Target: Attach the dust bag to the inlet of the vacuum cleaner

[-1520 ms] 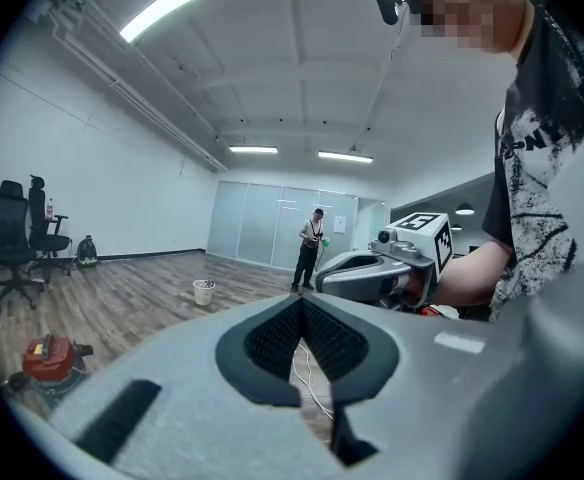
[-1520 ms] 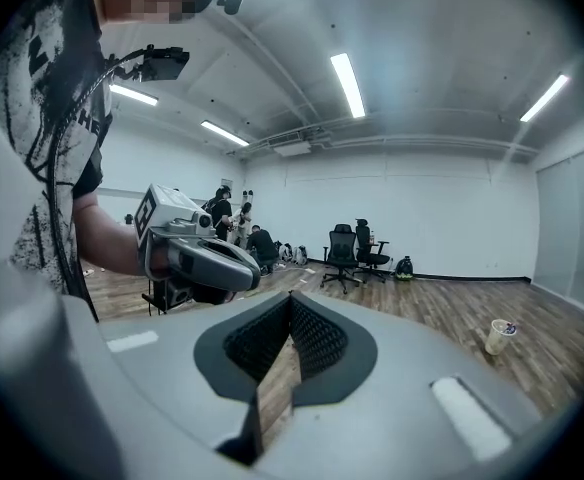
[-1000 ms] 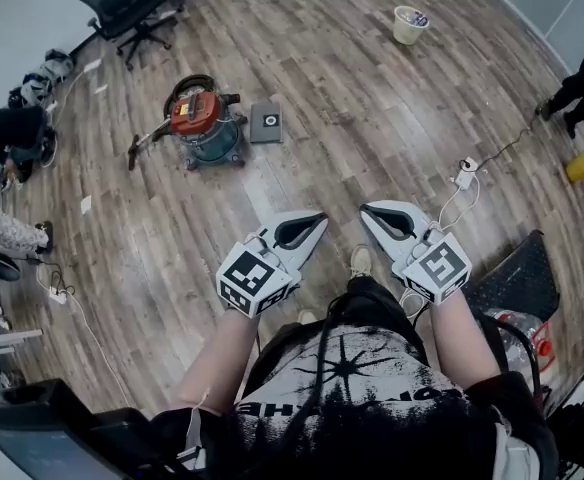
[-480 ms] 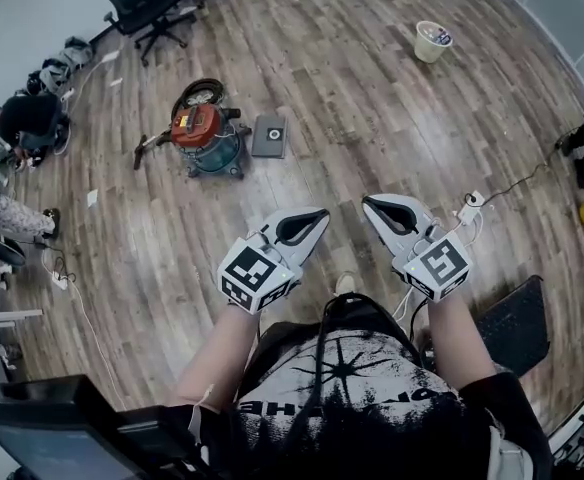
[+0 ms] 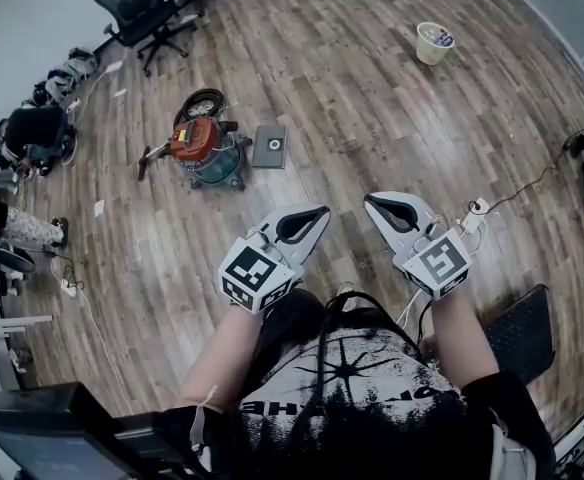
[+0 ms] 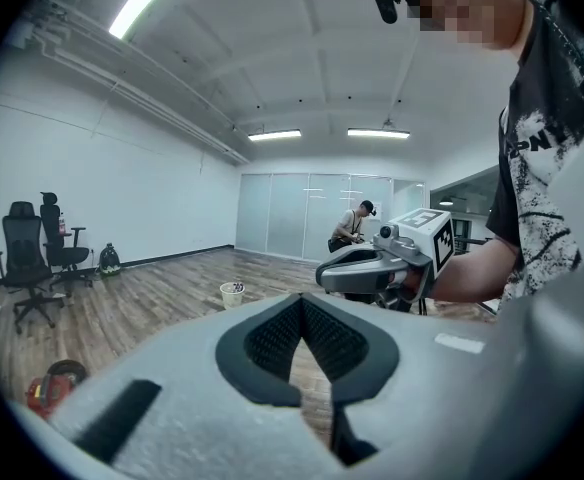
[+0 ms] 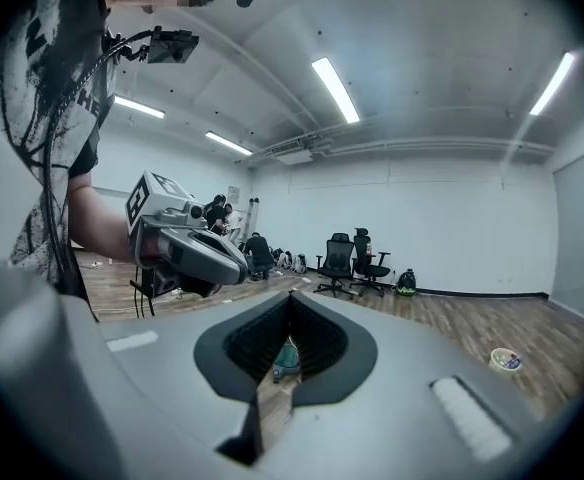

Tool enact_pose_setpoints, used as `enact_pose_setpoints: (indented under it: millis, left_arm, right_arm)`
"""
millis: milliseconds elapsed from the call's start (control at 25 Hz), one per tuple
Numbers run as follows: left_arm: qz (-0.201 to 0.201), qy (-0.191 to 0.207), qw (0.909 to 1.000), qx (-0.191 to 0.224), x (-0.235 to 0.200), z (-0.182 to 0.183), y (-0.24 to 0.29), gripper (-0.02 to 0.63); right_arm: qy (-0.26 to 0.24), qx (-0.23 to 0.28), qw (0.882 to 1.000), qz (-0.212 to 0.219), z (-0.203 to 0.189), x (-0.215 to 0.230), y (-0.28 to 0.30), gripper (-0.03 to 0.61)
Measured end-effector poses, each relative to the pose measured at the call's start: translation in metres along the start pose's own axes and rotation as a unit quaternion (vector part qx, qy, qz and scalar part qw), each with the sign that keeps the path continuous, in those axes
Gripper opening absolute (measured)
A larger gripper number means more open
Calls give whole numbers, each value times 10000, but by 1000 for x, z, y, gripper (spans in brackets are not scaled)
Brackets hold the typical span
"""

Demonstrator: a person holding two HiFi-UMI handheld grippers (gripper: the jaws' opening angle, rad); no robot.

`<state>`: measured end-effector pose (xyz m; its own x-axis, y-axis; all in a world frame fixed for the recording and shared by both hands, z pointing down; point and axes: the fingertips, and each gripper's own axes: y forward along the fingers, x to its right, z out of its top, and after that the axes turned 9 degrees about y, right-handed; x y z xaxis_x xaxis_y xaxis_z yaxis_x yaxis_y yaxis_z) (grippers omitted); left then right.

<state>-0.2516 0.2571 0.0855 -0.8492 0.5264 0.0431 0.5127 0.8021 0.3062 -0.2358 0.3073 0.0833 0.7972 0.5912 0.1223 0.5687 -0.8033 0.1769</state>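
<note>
On the vacuum cleaner (image 5: 204, 146), the inlet is indiscernible.

the floor (image 5: 362, 98) is wood-grain plank with a soft sheen. the vacuum cleaner (image 5: 204, 148) has a glossy red plastic top over a smooth teal drum. the left gripper (image 5: 323, 211) and right gripper (image 5: 369, 201) have matt grey plastic shells and black ribbed pads (image 6: 272, 338).

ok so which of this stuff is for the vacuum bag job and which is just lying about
For the job:
vacuum cleaner
flat grey piece beside it, likely the dust bag
left gripper and right gripper, both shut and empty

Just lying about:
pale bucket
office chairs
power strip
black mat
</note>
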Motion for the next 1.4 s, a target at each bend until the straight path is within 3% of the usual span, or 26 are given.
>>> enact_pose_setpoints:
  millis: [360,640,800,1120,1400]
  left_arm:
    - [72,-150,9998,80,-62,-10,15,3]
    - [-110,-204,9996,175,-158,-16,37,3]
    - [-255,23,9992,318,-218,2,48,3]
    - [-499,206,9978,385,-300,10,64,3]
    - [-718,163,9967,330,-336,11,105,2]
  right_arm:
    - [-46,-207,9996,173,2,28,58,5]
    - [-243,-358,9990,91,25,77,142,5]
    - [130,-201,9997,88,45,103,192,5]
    - [146,-177,9992,-314,65,155,254,5]
    - [223,-214,9979,-564,69,212,262,5]
